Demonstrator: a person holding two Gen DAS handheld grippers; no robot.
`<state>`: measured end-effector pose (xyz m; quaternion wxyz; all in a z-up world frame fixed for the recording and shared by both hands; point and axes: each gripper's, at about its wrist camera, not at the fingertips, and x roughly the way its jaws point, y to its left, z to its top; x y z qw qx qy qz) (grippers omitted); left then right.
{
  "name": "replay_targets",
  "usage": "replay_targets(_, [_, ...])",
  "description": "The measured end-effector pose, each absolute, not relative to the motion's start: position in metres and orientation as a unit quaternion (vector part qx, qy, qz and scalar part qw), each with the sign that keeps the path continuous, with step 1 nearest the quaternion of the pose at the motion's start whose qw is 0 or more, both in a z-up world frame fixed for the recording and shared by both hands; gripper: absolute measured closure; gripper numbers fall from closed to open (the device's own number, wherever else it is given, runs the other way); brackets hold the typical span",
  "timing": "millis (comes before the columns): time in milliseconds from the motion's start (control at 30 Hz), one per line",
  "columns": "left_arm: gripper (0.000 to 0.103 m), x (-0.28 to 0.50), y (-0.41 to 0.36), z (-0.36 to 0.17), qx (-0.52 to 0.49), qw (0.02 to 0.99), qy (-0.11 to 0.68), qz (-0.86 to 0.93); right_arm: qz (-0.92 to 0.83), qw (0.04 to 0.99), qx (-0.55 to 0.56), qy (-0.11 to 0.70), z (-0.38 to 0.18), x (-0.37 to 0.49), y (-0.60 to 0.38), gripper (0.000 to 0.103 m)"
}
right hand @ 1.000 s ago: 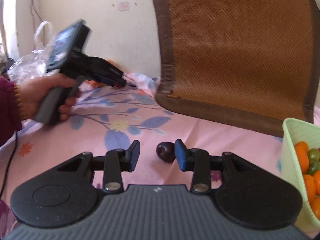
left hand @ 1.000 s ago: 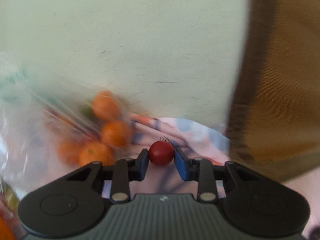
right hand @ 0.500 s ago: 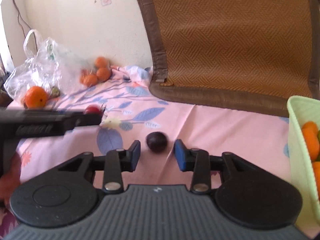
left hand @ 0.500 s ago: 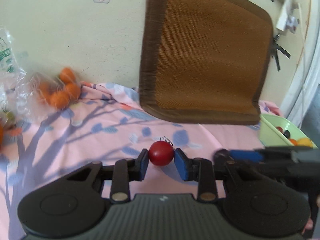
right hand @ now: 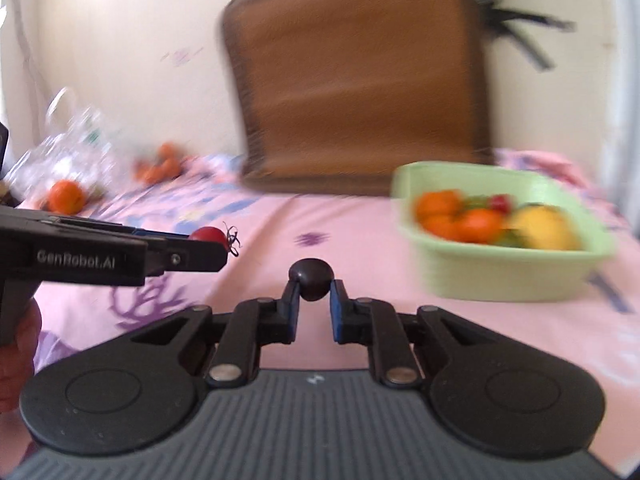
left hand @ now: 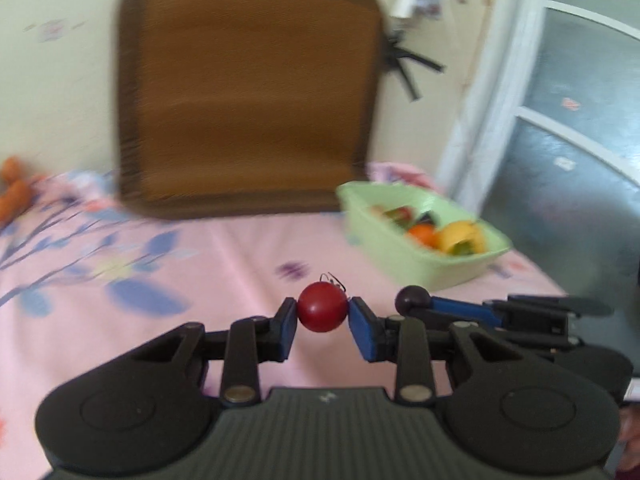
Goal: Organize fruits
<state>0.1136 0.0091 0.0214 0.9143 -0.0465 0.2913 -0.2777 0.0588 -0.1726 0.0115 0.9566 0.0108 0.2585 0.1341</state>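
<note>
My left gripper (left hand: 322, 316) is shut on a small red tomato (left hand: 322, 307) with a dry stem, held above the pink cloth; the tomato also shows in the right wrist view (right hand: 208, 235). My right gripper (right hand: 313, 290) is shut on a dark purple round fruit (right hand: 311, 276), which also shows in the left wrist view (left hand: 413, 298) just right of the tomato. A light green basin (left hand: 416, 264) with oranges and a yellow fruit stands ahead to the right; it also shows in the right wrist view (right hand: 500, 272).
A brown woven mat (left hand: 248, 92) leans on the wall behind the basin. A clear plastic bag (right hand: 68, 148) and loose oranges (right hand: 160, 164) lie at the far left. The pink flowered cloth (left hand: 160, 280) covers the surface. A dark door panel (left hand: 568, 184) is at right.
My right gripper has shut on the dark fruit and lifted it. Both grippers have swung right toward the green basin, the left still holding the tomato.
</note>
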Motion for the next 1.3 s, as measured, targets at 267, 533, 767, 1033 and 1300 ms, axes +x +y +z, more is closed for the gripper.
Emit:
replay_targets(267, [0.073,0.168,-0.076,0.050,-0.048,0.895,0.286,-0.340,0.052,0.976,0.051,0.203,0.029,0.088,-0.226,0.081])
replay_targets(533, [0.058,0.188,-0.093,0.045,-0.064,0.891,0.313,-0.322,0.013,0.980,0.055,0.190,0.017,0.084,-0.247,0.072])
replay_targets(767, [0.057,0.133,-0.049,0.041,-0.091,0.903,0.313,-0.280,0.000,0.970,0.122,0.210,0.009,0.026,-0.255,0.072])
replay_targets(1033, [0.051,0.051,-0.038,0.026,-0.038,0.919,0.314,-0.235,0.018,0.955,0.145,0.257,0.001,-0.019,-0.237,0.072])
replay_targets(1300, [0.044,-0.009,-0.038,0.026,0.001,0.934,0.290,-0.207,0.019,0.953,0.157,0.259,0.003,-0.062,-0.227,0.072])
